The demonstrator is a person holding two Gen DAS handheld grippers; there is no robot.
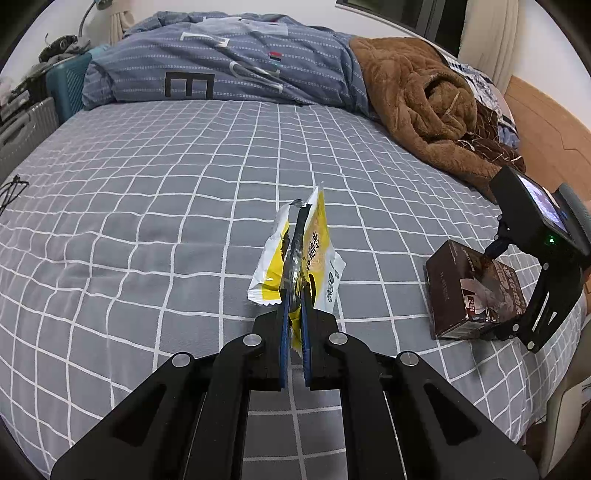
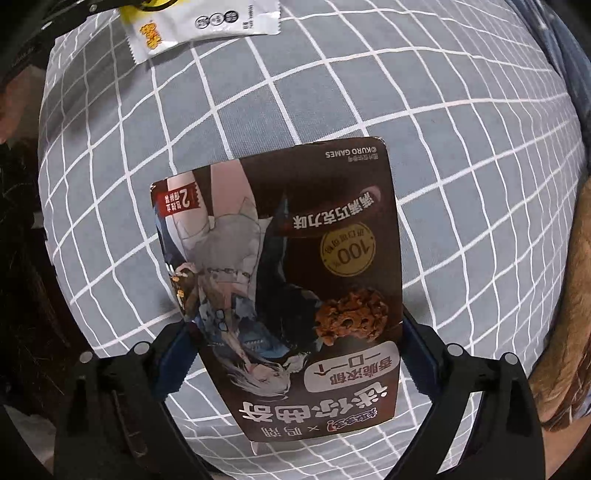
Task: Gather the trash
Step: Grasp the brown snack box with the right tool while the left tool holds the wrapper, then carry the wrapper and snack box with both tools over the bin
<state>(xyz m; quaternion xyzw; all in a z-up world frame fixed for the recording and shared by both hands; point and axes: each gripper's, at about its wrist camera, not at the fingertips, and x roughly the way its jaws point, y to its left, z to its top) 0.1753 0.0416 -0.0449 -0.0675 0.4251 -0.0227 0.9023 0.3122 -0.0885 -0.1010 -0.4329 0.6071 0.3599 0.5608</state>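
Note:
My left gripper [image 1: 294,299] is shut on a yellow and white snack wrapper [image 1: 314,240], held edge-up just above the grey checked bed sheet [image 1: 147,184]. The wrapper also shows at the top of the right wrist view [image 2: 207,26]. My right gripper [image 2: 295,332] straddles a brown cookie box [image 2: 284,280], with its blue pads against the box's two long sides. In the left wrist view the right gripper [image 1: 532,258] stands over the same box [image 1: 472,291] at the bed's right edge.
A blue patterned duvet [image 1: 221,62] is bunched at the far end of the bed. A brown fleece blanket [image 1: 424,103] lies at the far right. Suitcases and clutter [image 1: 40,99] stand left of the bed. Wooden floor [image 1: 546,122] lies to the right.

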